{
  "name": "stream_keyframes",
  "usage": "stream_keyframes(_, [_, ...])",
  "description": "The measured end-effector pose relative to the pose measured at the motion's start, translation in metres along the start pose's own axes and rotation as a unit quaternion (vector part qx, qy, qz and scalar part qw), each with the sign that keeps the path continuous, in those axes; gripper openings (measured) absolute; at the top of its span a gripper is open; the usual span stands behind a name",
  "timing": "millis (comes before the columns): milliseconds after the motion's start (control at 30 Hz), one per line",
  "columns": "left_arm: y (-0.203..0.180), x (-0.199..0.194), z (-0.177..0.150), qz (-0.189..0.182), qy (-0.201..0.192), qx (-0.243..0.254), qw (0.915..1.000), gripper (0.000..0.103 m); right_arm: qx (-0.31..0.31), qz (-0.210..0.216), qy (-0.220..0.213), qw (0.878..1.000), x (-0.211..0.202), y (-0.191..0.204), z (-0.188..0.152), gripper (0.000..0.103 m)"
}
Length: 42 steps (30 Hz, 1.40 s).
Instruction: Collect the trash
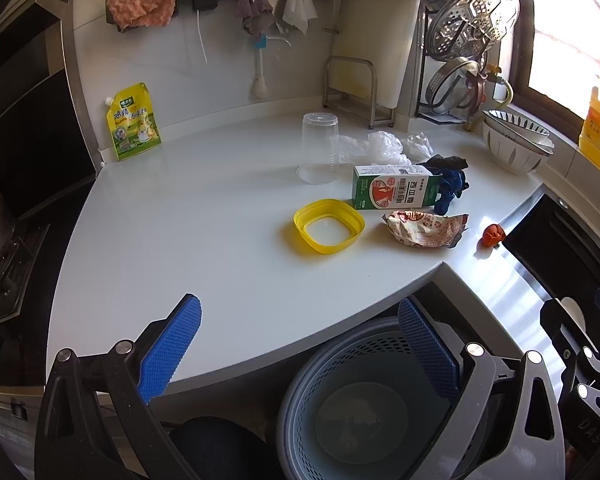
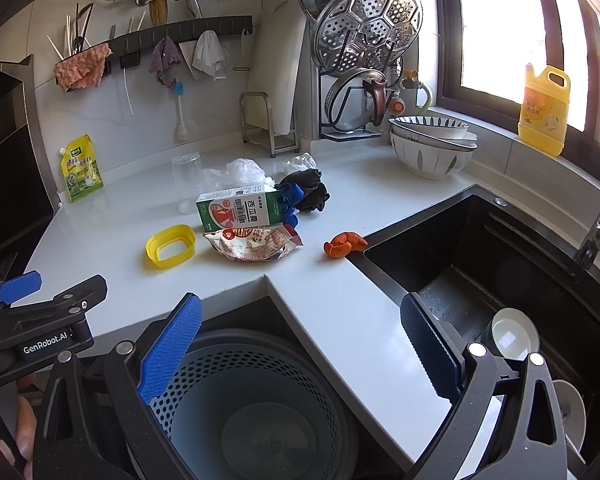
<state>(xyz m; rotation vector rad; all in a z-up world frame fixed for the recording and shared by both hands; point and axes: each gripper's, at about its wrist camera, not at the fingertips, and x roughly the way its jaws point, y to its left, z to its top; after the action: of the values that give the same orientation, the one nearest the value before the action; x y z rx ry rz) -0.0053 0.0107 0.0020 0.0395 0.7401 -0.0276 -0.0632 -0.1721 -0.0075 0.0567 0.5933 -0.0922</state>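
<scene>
Trash lies on the white counter point(image 1: 180, 240): a green and white carton point(image 1: 394, 193), a crumpled snack wrapper point(image 1: 424, 229), a yellow plastic ring point(image 1: 329, 225), an orange peel point(image 1: 493, 235), a clear cup upside down point(image 1: 318, 147), crumpled clear plastic point(image 1: 380, 146) and a dark blue glove point(image 1: 450, 182). A grey perforated bin point(image 1: 364, 396) stands below the counter edge, empty. My left gripper point(image 1: 300, 348) is open and empty above the bin and counter edge. My right gripper point(image 2: 300, 348) is open and empty over the bin point(image 2: 256, 404). The carton point(image 2: 238, 210), wrapper point(image 2: 252, 244) and peel point(image 2: 345, 245) lie ahead of it.
A black sink point(image 2: 480, 264) with dishes is on the right. Stacked bowls point(image 2: 432, 144) and a yellow bottle point(image 2: 544, 114) stand near the window. A yellow pouch point(image 1: 133, 122) leans on the back wall. A lid rack point(image 1: 460, 60) stands behind. A stove point(image 1: 4, 248) is left.
</scene>
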Motion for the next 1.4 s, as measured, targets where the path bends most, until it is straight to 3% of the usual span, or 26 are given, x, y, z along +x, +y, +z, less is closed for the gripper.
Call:
stream_keyframes(933, [0.0, 0.005, -0.002, 0.004, 0.002, 0.004, 1.0, 0.097, 0.006, 0.005, 0.006, 1.0, 0.005, -0.002, -0.002, 0.095])
stream_keyframes(1400, [0.0, 0.039, 0.006, 0.016, 0.017, -0.003, 0.9997, 0.097, 0.015, 0.017, 0.024, 0.999, 0.045, -0.03, 0.002, 0.095])
